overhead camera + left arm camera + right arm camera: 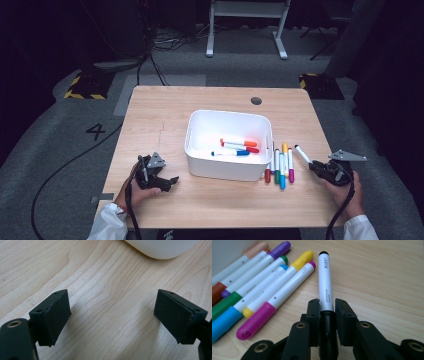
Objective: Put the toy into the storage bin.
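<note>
My right gripper (327,308) is shut on a white marker with a black cap (325,281), which sticks out ahead of the jaws just above the table. In the high view that black marker (302,154) points up-left from the right gripper (316,167) at the table's right edge. A row of several coloured markers (280,167) lies beside the white bin (200,150); three markers (237,146) lie inside it. My left gripper (170,182) rests open at the front left, its jaws (110,320) wide apart over bare wood.
The bin stands mid-table, and its rounded corner (162,248) shows ahead of the left jaws. A dark round grommet (256,100) sits near the table's far edge. The loose markers (257,290) lie just left of the held one.
</note>
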